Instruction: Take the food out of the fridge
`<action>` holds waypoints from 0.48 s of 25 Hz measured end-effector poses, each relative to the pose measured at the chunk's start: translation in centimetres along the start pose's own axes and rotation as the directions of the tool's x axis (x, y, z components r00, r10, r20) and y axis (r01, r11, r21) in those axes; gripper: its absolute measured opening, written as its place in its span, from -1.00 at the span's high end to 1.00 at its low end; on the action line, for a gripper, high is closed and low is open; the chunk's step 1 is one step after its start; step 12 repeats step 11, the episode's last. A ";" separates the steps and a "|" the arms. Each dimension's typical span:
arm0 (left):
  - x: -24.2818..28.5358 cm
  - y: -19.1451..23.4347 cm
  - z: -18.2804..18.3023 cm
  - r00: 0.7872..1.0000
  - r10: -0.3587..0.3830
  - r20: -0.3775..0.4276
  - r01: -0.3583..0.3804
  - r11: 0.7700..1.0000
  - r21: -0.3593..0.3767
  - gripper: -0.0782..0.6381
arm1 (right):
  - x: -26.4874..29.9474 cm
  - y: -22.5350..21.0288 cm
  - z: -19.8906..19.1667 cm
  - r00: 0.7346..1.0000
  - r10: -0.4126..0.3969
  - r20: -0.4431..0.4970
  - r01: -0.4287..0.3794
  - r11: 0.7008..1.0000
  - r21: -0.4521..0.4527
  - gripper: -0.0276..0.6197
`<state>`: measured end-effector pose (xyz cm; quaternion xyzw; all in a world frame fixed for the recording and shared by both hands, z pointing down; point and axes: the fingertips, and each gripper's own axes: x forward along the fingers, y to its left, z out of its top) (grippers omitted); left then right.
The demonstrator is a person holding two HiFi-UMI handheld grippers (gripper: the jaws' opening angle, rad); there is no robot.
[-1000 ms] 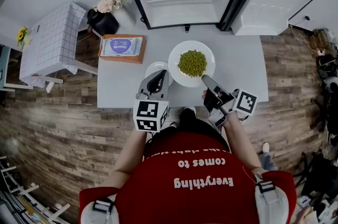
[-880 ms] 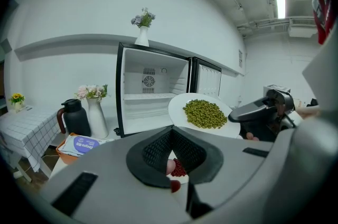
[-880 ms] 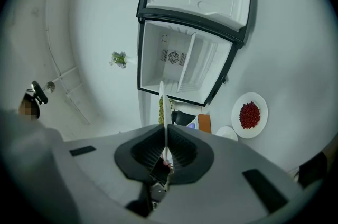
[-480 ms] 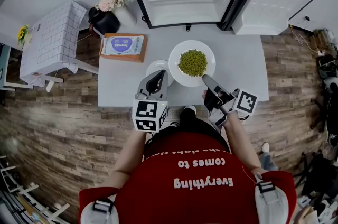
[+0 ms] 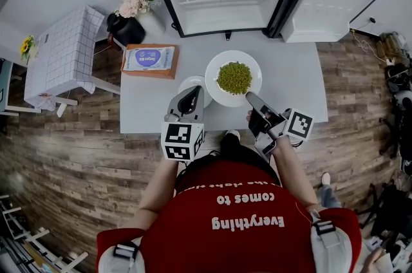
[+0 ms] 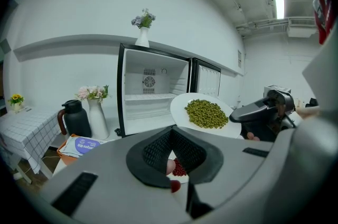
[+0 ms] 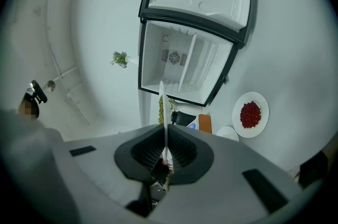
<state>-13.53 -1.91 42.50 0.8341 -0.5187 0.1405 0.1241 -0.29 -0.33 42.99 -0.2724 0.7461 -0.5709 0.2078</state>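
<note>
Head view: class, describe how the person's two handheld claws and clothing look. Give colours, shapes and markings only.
The left claw and right claw have grey moulded bodies that taper to black ribbed pads. Each carries a white cube printed with black square markers. The person wears a red short-sleeved shirt with white lettering, and dark straps with buckles at both shoulders.
</note>
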 end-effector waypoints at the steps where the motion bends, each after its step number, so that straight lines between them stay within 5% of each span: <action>1: 0.1 0.0 0.1 1.000 -0.001 0.001 0.001 1.000 0.000 0.76 | 0.0 0.0 0.1 1.000 -0.001 0.000 0.001 1.000 0.000 0.84; 12: 0.1 0.6 0.2 1.000 0.002 0.005 -0.002 1.000 -0.002 0.76 | 0.5 -0.2 0.1 1.000 -0.002 -0.002 0.002 1.000 -0.012 0.84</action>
